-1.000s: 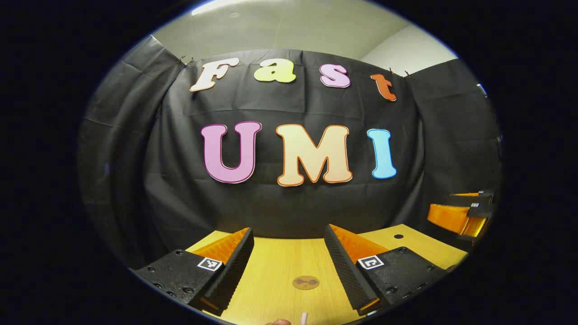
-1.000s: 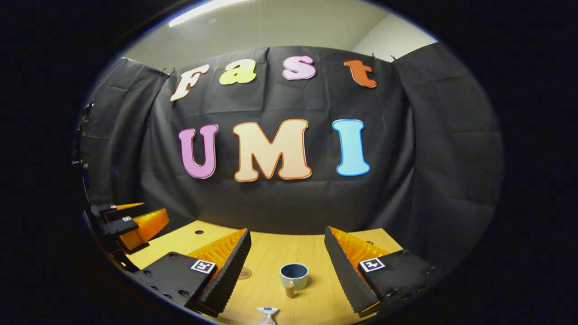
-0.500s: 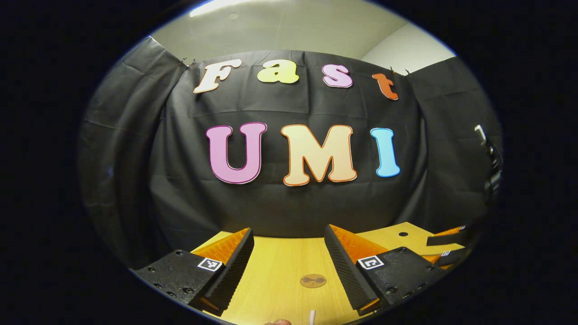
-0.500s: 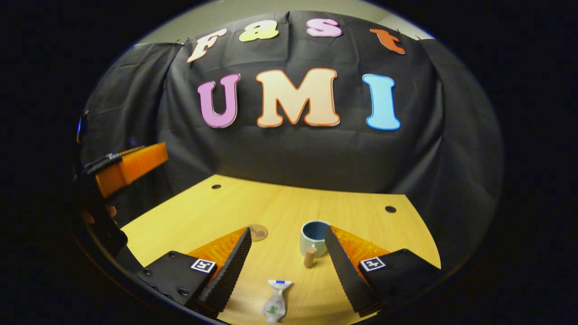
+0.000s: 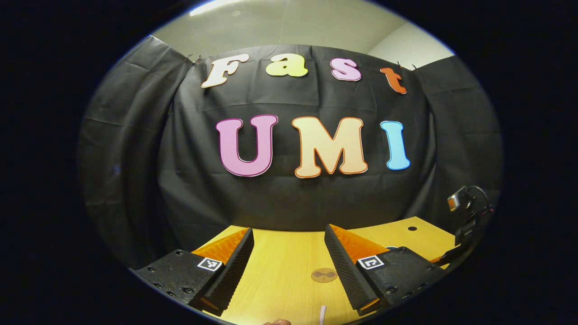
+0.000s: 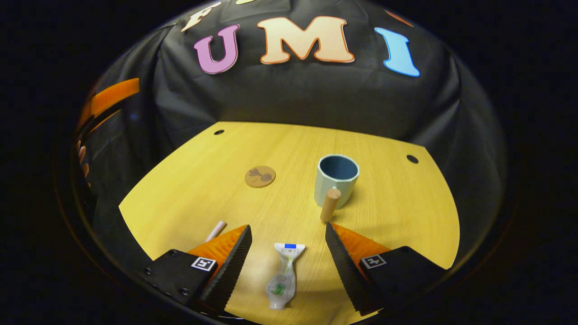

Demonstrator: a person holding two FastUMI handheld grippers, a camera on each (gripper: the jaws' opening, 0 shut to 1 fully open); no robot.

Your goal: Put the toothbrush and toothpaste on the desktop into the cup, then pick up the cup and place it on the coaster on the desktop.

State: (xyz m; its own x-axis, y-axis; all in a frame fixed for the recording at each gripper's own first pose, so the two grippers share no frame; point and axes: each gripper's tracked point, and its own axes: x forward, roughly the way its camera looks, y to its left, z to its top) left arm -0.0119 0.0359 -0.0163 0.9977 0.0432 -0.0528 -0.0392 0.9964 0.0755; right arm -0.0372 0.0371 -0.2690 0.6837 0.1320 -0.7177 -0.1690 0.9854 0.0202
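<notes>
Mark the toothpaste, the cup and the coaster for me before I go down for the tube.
toothpaste [image 6: 282, 282]: right gripper view, middle of the tube's body.
cup [image 6: 334, 185]: right gripper view, outer wall below the rim.
coaster [image 6: 260, 176]: right gripper view, centre of the round disc.

Right gripper view, count on the desk: one cup, pale outside and blue inside, with one wooden peg handle. One round coaster. One toothpaste tube, lying flat. One pale stick end beside the left finger, likely the toothbrush; the rest is hidden, so the count stands at one. Two dark round holes in the desk top. Left gripper view: one coaster, one white tip at the bottom edge, one hole. Two fingers show in each view, one square marker apiece.
</notes>
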